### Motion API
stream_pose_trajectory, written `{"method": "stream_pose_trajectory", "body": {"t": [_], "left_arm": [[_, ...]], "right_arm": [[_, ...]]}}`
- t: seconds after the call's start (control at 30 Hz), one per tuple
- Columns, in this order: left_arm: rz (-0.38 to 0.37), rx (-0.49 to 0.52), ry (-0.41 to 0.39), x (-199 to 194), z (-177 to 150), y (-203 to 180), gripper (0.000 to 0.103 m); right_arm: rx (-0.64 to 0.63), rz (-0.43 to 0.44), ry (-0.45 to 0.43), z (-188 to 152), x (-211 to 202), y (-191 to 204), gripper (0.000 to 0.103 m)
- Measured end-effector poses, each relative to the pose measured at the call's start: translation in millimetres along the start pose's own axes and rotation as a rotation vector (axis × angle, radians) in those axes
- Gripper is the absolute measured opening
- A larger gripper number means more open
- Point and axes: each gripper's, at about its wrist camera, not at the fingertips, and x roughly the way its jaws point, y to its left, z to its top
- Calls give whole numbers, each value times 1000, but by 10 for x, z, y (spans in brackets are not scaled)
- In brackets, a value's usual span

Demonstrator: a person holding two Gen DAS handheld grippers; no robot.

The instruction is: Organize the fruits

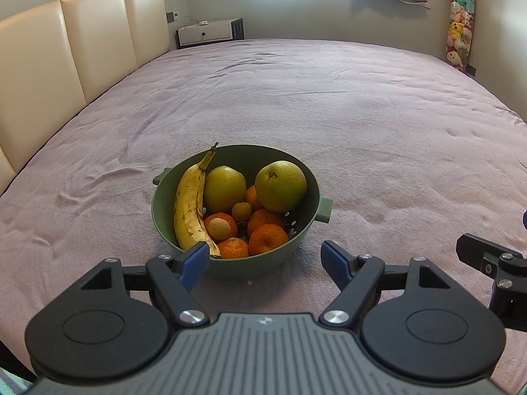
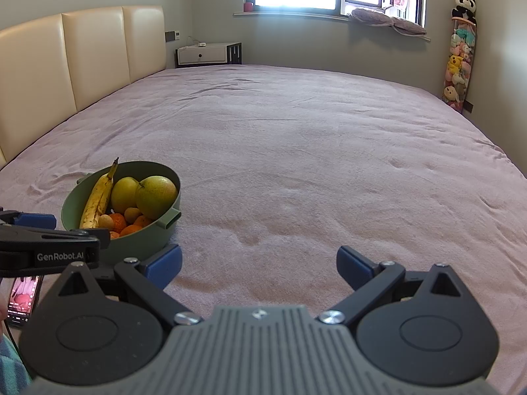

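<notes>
A green bowl with two side handles sits on a pink bed, near the edge closest to the cameras. All the fruit in view lies inside it. A spotted banana leans along the left wall, stem up past the rim, likely because it is too long to lie flat. Two yellow-green pears rest high at the back on a layer of oranges, with two small tan round fruits wedged between them. No fruit lies loose on the bed, so the scene fits either fruit gathered into the bowl or fruit waiting to be taken out and sorted.

The left hand-held gripper hangs just in front of the bowl, its blue-padded fingers spread wide and holding nothing, roughly framing the near rim. The right hand-held gripper is also spread wide and holds nothing, aimed at bare bed to the right of the bowl. A phone lies at the lower left of the right view.
</notes>
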Motion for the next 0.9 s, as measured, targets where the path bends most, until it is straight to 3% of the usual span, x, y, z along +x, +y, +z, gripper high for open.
{"method": "stream_pose_trajectory", "body": {"t": [0.9], "left_arm": [[1,2,4,0,-6,-5,90]], "right_arm": [[3,-7,0,-9,4,-4,97]]}}
